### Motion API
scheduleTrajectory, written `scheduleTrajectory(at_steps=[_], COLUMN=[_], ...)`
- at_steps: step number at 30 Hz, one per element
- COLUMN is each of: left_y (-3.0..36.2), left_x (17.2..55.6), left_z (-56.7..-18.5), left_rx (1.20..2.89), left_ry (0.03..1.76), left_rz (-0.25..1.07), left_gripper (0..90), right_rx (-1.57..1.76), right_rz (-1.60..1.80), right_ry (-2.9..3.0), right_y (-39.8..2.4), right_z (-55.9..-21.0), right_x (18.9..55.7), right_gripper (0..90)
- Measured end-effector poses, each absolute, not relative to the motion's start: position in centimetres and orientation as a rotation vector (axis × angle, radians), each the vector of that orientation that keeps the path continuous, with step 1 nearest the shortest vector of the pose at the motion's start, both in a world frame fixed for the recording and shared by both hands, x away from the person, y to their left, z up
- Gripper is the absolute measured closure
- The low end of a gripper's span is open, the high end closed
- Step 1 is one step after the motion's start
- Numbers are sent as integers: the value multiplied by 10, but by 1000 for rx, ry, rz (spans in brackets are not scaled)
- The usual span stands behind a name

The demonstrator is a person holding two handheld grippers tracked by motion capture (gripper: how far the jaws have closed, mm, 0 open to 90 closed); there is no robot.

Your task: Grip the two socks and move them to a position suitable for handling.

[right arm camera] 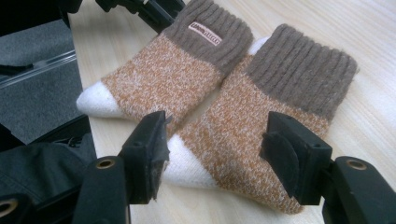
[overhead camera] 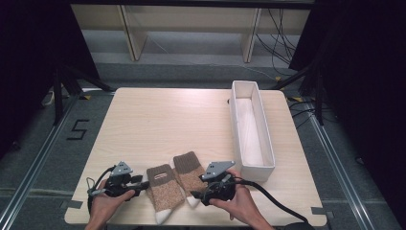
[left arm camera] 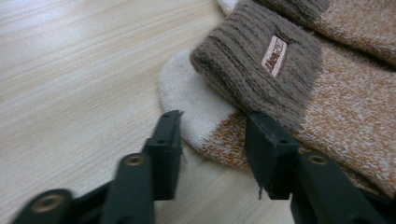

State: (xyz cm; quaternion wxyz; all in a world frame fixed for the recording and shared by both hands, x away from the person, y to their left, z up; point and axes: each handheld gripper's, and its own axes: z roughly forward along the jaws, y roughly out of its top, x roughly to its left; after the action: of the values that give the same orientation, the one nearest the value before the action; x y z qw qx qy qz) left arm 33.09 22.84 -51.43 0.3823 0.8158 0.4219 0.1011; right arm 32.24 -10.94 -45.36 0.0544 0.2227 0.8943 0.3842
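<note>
Two brown, orange and white knitted socks lie side by side near the table's front edge. The labelled sock (overhead camera: 164,189) (right arm camera: 163,70) is on the left and the plain sock (overhead camera: 187,172) (right arm camera: 261,116) on the right. My left gripper (overhead camera: 143,184) (left arm camera: 212,135) lies low at the labelled sock's left side. Its jaws stand apart astride the white heel (left arm camera: 187,98) below the cuff, without pressing on it. My right gripper (overhead camera: 195,195) (right arm camera: 212,149) is open, its jaws either side of the plain sock's white toe (right arm camera: 187,168).
A long white open box (overhead camera: 251,129) stands along the table's right side. The socks lie close to the table's front edge (overhead camera: 191,223), with grey floor beyond it. Bare wood spreads across the table's middle and back.
</note>
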Motion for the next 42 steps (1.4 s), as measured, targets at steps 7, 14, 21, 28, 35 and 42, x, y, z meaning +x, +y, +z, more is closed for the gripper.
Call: scheduleTrajectory(at_steps=[7,14,21,28,35,42], left_y=[230,236,244,261,270,278], left_x=[335,346,365,392,416,424], left_z=[-513,-504,-490,-492,-499,-504], left_rx=[2087,2037,2001,1967,1945,1927], left_ry=[1059,1084,1099,1189,1251,1287], left_rz=[345,429,472,487,469,414], left_gripper=[829,856,860,861,859,819], right_rx=[670,672,656,684,679,695], right_rz=[1168,1187,1182,1177,1168,1168], right_ry=[2724,2713,2701,2691,2694,2696], right_y=[-109,-112,-114,-118,-119,-119], right_z=[-454,-451,-449,-446,-447,-448], right_x=[322,324,325,325,327,325], right_gripper=[396,396,397,398,399,397])
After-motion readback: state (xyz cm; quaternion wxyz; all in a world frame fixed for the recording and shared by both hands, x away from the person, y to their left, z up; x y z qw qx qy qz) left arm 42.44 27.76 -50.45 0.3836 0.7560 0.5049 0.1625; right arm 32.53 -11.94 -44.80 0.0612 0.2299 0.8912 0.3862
